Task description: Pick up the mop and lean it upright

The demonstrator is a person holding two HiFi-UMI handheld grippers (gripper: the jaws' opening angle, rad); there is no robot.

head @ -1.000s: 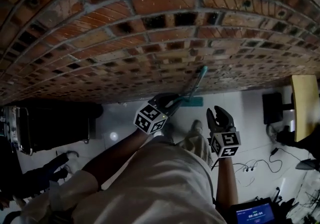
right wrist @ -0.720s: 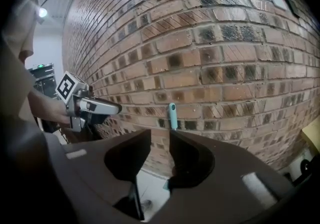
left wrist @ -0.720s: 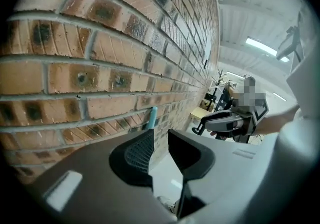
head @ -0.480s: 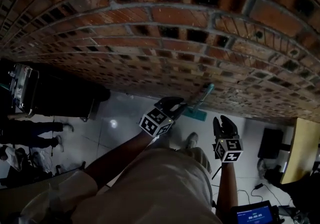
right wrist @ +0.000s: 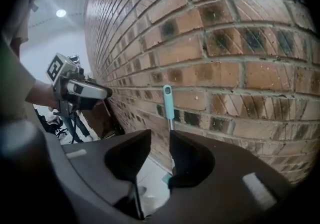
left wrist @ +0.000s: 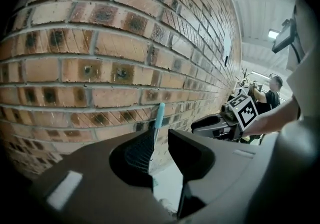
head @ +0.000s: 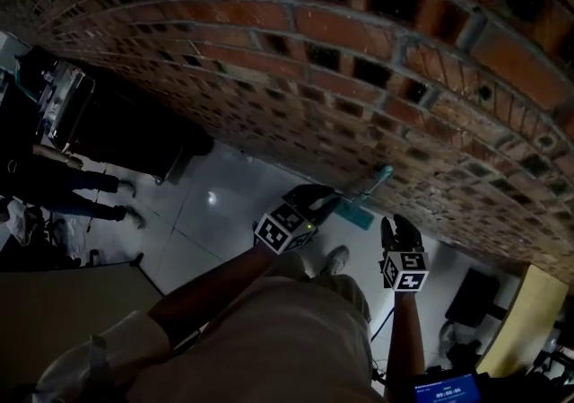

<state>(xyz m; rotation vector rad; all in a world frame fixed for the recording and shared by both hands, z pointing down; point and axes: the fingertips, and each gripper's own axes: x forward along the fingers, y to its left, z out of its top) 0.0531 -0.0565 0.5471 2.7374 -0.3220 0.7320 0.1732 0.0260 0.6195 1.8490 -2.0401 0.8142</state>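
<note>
**One mop against the bricks, two open tongs close by**

The mop (head: 377, 184) stands on end against the brick wall (head: 269, 60), its teal grip up on the bricks and its flat teal head down on the pale floor (head: 224, 213), just in front of the person; to judge by that pose, the leaning looks all but done.

The left tongs (head: 325, 198) are open; in the left gripper view the thin pole runs down along the inner side of one jaw with floor showing in the gap beside it, so nothing is clamped. The right tongs (head: 399, 226) are also open and empty; in the right gripper view the mop stands beyond them, well clear of the pads.

Handling, as a judgement: a slim metal pole with a small flat head should be light and stiff, though long enough to swing or tip; the bare pole is smooth and likely to slip or turn between hard pads; the teal grip near the top, or the pole just under it, looks the surest hold; a slide along the wall is the main risk.

Count: one mop; two tongs; one wall.
</note>
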